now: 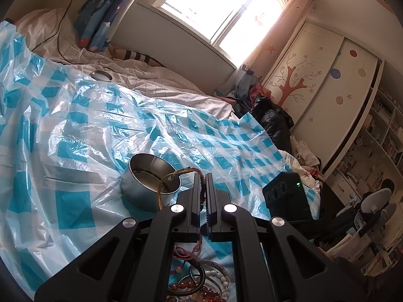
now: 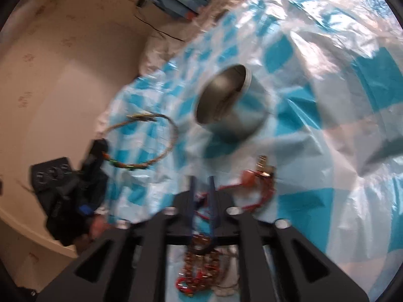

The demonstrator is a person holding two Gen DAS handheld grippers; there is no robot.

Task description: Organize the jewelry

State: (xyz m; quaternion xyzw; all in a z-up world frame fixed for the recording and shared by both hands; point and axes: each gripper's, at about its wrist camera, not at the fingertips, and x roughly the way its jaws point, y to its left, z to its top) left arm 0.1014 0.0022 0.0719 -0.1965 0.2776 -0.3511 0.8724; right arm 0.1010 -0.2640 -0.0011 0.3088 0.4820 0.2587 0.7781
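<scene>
A round metal tin (image 1: pixel 136 193) stands open on the blue-checked plastic sheet (image 1: pixel 75 130). My left gripper (image 1: pixel 203 176) is shut on a braided gold-brown bracelet (image 1: pixel 159 196), which loops out over the tin's near rim. The blurred right wrist view shows that bracelet (image 2: pixel 173 136) hanging as a ring from the left gripper (image 2: pixel 99 148), left of the tin (image 2: pixel 241 123). My right gripper (image 2: pixel 201 180) is open, low over the sheet. A red cord bracelet (image 2: pixel 248 177) with a bead lies just ahead, its cord running loosely between the fingers. A pile of beaded jewelry (image 1: pixel 201 281) (image 2: pixel 201 264) lies under both grippers.
The tin's lid (image 1: pixel 102 75) lies far back on the white bedsheet. A black box with a green light (image 1: pixel 287 196) sits at the bed's right edge. Dark clothes (image 1: pixel 272 118) are heaped beside a wardrobe (image 1: pixel 327 88). A curved headboard wall (image 2: pixel 63 88) borders the bed.
</scene>
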